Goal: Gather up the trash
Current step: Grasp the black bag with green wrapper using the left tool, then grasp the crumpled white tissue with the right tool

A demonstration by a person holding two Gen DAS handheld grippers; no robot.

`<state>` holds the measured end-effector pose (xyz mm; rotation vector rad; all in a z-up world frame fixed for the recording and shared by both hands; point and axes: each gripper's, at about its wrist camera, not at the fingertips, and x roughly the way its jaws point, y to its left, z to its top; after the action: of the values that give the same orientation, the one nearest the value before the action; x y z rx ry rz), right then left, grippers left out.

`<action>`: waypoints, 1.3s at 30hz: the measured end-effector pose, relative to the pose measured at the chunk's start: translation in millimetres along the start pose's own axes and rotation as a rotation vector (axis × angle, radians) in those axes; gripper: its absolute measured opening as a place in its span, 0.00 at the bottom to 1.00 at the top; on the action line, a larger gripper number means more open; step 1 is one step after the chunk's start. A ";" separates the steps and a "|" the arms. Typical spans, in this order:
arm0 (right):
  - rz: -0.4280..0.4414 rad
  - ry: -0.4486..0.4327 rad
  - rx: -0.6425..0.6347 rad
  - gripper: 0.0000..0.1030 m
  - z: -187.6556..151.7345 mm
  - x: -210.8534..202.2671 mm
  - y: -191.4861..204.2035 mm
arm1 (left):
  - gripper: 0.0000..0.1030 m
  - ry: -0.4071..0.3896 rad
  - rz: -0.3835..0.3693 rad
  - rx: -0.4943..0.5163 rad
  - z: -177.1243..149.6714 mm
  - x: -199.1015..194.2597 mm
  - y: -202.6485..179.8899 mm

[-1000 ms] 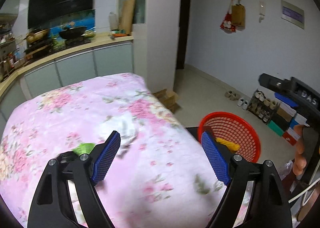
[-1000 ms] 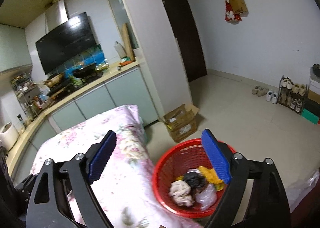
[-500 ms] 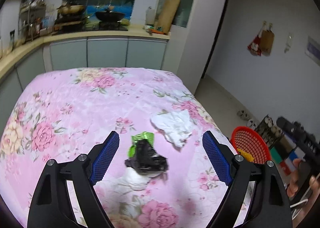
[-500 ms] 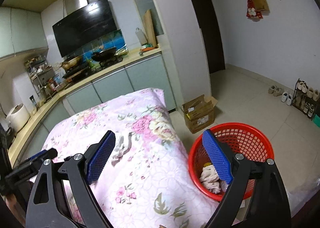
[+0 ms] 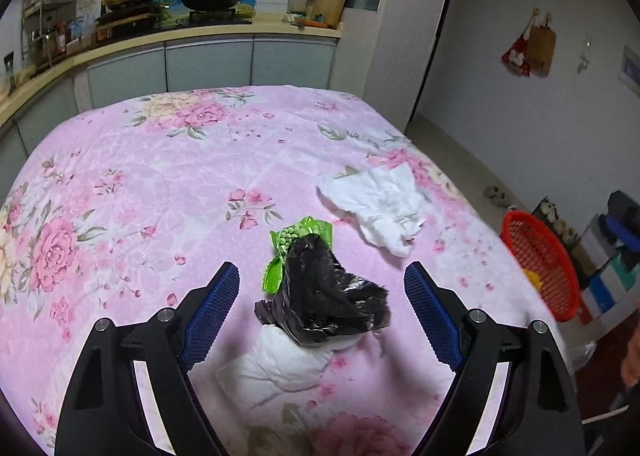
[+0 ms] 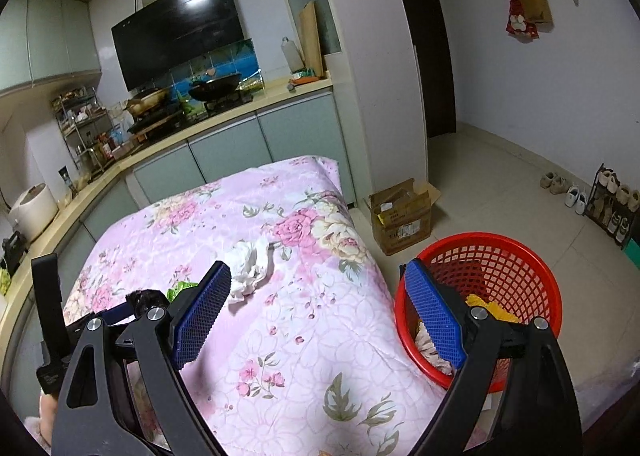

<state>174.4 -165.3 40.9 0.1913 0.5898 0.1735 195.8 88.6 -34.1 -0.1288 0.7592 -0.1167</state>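
On the pink floral tablecloth (image 5: pixel 160 184) lie a crumpled black plastic bag (image 5: pixel 328 296), a green wrapper (image 5: pixel 298 242) behind it, a white tissue (image 5: pixel 280 364) under it and a larger white tissue (image 5: pixel 380 204) further right. My left gripper (image 5: pixel 322 308) is open, its jaws on either side of the black bag, just above it. My right gripper (image 6: pixel 318 312) is open and empty, above the table's right edge beside the red basket (image 6: pixel 520 256), which holds several pieces of trash. The white tissue (image 6: pixel 250 264) and the black bag (image 6: pixel 146 300) also show in the right wrist view.
A cardboard box (image 6: pixel 404 214) stands on the floor behind the basket. A shoe rack (image 6: pixel 612 200) stands by the right wall. A kitchen counter (image 5: pixel 200 32) with a stove and pans runs behind the table. The basket also shows right of the table (image 5: pixel 540 260).
My left gripper has swung left from the basket to over the table and come down around the black bag. My right gripper has turned left from the basket toward the table.
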 end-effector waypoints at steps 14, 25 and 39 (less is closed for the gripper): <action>0.028 0.043 -0.067 0.83 0.9 44.3 35.9 | 0.28 -0.037 0.024 -0.005 -1.8 -9.1 16.5; 0.046 0.119 -0.160 0.83 5.5 106.1 76.1 | 0.28 -0.120 0.055 -0.067 13.1 -38.8 33.8; 0.036 0.281 -0.239 0.81 -16.0 182.7 102.2 | 0.28 -0.150 0.081 -0.088 19.8 -50.5 43.8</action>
<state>303.8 -24.8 -46.4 -0.0560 0.8393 0.3065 175.7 140.9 7.4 -0.1885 0.6195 0.0034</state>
